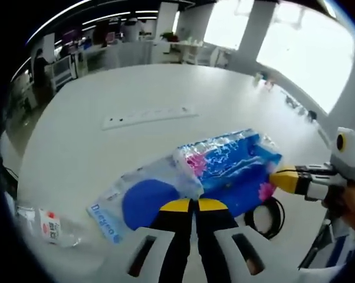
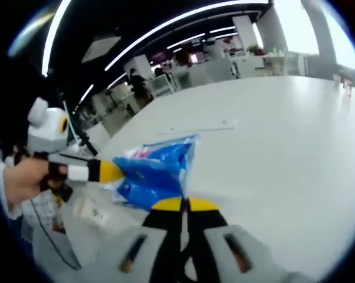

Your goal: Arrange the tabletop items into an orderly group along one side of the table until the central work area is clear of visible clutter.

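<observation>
A long plastic-wrapped tissue pack (image 1: 224,168), blue with pink patches, lies across the white table (image 1: 136,82). My left gripper (image 1: 195,204) has its yellow-tipped jaws pressed together on the pack's near edge. My right gripper (image 1: 282,180) comes in from the right and pinches the pack's right end. In the right gripper view the blue pack (image 2: 157,171) hangs just ahead of my right gripper (image 2: 183,204), whose jaws are shut on its lower edge. There the left gripper (image 2: 112,171), held by a hand (image 2: 24,177), grips the pack's left side.
A white power strip (image 1: 148,116) lies farther along the table. A clear plastic bottle (image 1: 51,227) with a red-and-white label rests near the left edge. A black cable loop (image 1: 266,215) sits to the right of the pack. Office desks stand beyond the table.
</observation>
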The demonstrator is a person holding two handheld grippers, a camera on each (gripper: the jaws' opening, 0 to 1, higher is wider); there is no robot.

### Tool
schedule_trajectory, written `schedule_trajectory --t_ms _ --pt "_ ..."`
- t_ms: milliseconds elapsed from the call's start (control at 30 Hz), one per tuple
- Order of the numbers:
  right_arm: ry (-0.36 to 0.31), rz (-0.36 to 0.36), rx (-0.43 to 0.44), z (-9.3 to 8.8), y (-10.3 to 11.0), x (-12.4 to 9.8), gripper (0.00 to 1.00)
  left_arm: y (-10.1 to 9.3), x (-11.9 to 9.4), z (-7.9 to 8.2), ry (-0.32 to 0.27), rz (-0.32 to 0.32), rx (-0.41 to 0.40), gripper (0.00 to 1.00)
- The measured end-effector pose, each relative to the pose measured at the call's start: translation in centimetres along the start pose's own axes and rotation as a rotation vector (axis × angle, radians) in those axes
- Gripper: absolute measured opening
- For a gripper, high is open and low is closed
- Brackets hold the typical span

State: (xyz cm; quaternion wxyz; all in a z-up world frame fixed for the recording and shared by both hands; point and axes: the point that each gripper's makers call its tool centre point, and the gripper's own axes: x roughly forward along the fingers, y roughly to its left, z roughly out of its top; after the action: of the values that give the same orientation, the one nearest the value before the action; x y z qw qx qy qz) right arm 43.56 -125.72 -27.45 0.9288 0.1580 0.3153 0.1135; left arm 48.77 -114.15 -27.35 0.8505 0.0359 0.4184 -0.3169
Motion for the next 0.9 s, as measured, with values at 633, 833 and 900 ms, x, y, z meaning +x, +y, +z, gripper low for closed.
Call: schedule_trajectory --t_ms 633,833,900 --pt "-0.007 -0.075 0.041 -0.4 -5.8 -2.5 0.0 -5.6 3.2 0.4 0.028 -0.065 0.035 0.0" --pt "-0.004 -0.094 0.052 -0.7 -7.6 -3.2 0.0 -6.9 4.2 0.3 0.037 -0.08 0.036 0.0" --pt "-0.003 -0.099 0.055 -0.7 -7.8 -3.4 0.0 -7.3 4.6 0.3 0.04 -0.083 0.038 0.0"
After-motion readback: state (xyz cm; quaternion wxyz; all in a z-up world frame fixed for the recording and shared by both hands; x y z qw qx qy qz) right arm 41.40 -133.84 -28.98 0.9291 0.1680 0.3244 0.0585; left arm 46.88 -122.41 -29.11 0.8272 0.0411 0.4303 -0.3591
